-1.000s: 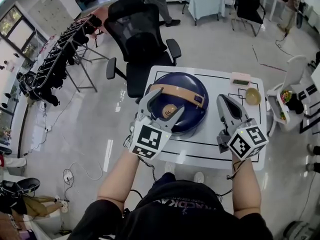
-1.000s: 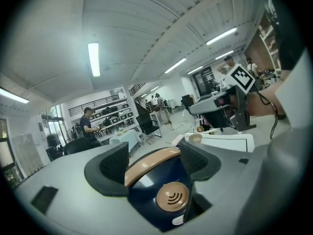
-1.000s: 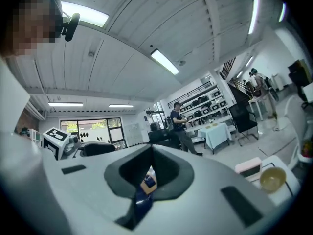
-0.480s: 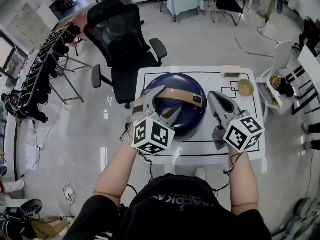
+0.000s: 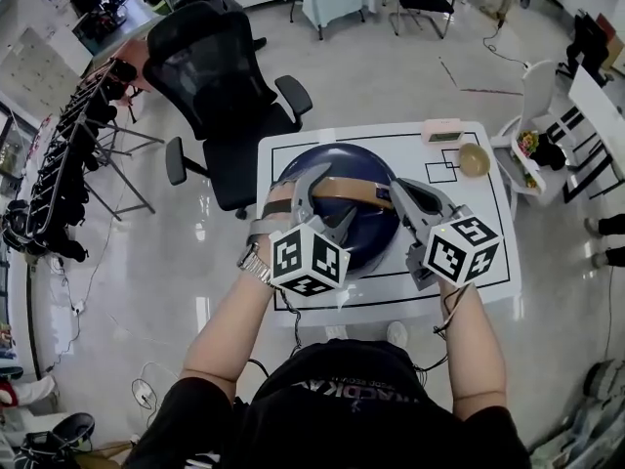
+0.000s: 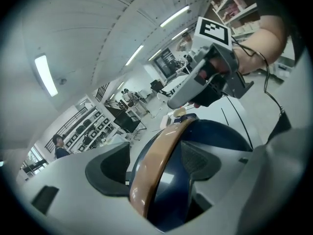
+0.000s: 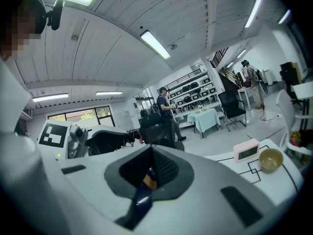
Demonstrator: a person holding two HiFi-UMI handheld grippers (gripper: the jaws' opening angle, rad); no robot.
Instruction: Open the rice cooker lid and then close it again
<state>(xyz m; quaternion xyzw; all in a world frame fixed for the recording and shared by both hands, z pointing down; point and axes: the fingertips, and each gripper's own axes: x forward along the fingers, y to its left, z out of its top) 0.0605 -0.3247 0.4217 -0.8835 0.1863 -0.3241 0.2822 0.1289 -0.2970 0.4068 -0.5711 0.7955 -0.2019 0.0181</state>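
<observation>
Centred on a flat white worktop [image 5: 469, 262], a glossy navy domed rice cooker [image 5: 332, 162], lid down, with a smooth tan strap handle [image 5: 354, 190]; left gripper [image 5: 337, 195] spread wide astride that handle, right gripper [image 5: 398, 186] pinched shut by its right end, both nearer the dome than a second ago.

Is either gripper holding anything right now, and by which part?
Nothing is held. The left gripper is open astride the tan handle of the rice cooker, not clamped; the right gripper is shut and empty.
</observation>
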